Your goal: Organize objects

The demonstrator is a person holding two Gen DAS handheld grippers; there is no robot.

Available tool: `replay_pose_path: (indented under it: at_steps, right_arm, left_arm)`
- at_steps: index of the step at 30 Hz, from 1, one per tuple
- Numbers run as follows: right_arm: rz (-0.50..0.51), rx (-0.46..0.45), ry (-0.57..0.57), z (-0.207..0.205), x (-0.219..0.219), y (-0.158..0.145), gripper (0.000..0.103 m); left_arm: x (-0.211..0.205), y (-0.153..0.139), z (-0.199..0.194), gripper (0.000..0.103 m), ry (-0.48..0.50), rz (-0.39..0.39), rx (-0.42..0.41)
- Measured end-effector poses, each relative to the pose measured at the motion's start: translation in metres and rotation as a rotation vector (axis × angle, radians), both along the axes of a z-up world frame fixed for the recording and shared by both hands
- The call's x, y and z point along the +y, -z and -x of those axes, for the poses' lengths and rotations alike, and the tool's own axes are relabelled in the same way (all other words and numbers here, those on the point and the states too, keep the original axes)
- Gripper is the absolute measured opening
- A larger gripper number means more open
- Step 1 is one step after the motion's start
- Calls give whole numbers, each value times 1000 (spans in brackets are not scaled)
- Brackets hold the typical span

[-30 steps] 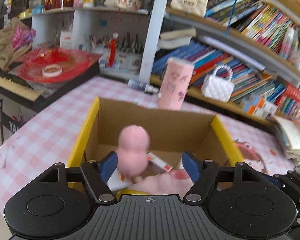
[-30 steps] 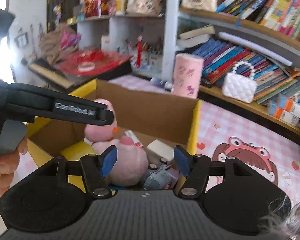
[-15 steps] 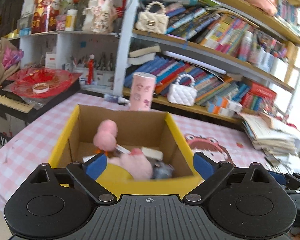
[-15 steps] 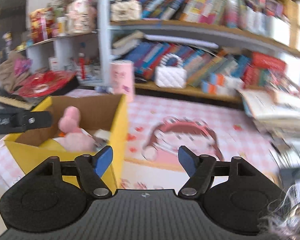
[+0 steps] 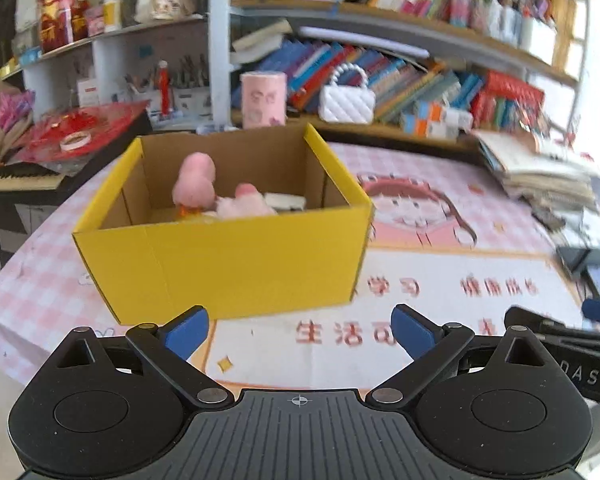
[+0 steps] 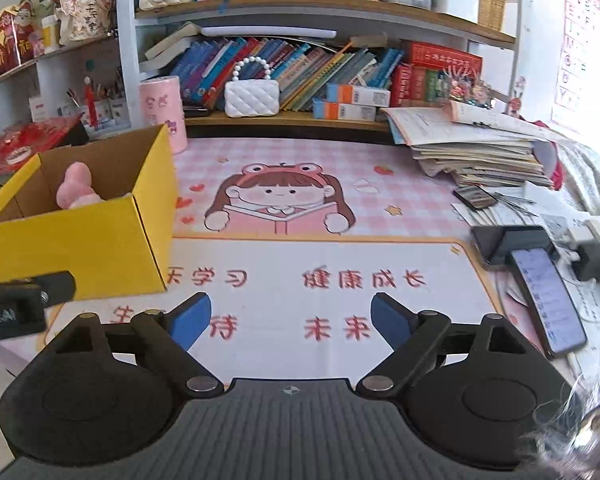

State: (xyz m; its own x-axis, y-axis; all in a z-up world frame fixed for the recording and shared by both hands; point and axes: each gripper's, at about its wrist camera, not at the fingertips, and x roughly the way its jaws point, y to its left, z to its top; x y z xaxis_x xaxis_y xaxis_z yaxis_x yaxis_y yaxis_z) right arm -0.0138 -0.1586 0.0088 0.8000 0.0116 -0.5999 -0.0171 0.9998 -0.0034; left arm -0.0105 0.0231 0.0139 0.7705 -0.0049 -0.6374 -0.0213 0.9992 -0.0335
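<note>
We've pulled back from the yellow box; left gripper and right gripper opening, empty. Sweeping right risks clipping the phone.

Black on both: left gripper and right gripper, each with blue fingertip pads, round silver pivot screws, a ribbed grey-black housing bearing a small crosshair mark, and white lettering, seemingly "DAS", along one side.
</note>
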Motion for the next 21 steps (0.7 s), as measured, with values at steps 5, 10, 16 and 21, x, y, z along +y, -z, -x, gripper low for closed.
replay_pose_path:
  at_steps: [5, 10, 16, 21]
  right_arm:
    - [1, -3, 40, 12, -2, -1, 100]
    - [5, 8, 90, 25, 0, 3, 103]
    - [19, 38, 116, 41, 10, 9, 103]
    - [22, 59, 126, 52, 18, 13, 103]
  left_arm:
    - [-7, 2, 10, 99, 35, -38, 7]
    - [-3, 6, 20, 99, 3, -67, 26]
    - [6, 12, 29, 99, 13, -66, 64]
    - [5, 15, 39, 99, 44, -87, 73]
